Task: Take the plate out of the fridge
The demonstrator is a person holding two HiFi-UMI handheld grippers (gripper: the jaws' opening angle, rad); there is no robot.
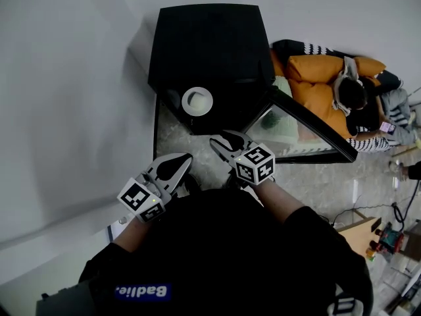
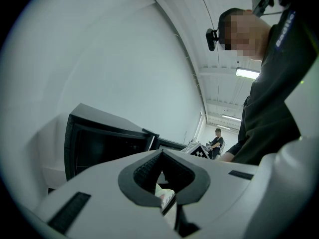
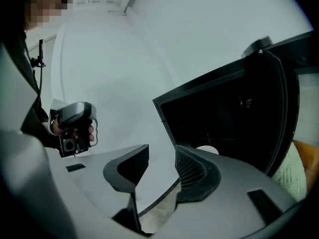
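Right gripper [image 3: 162,153] jaws being held open, empty, near open fridge [image 1: 210,45]. Plate [image 1: 197,101] being seen inside. Left gripper [image 2: 160,154] jaws being held closed.

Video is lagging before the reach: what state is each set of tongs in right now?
Left tongs: closed, empty.
Right tongs: open, nothing between them.
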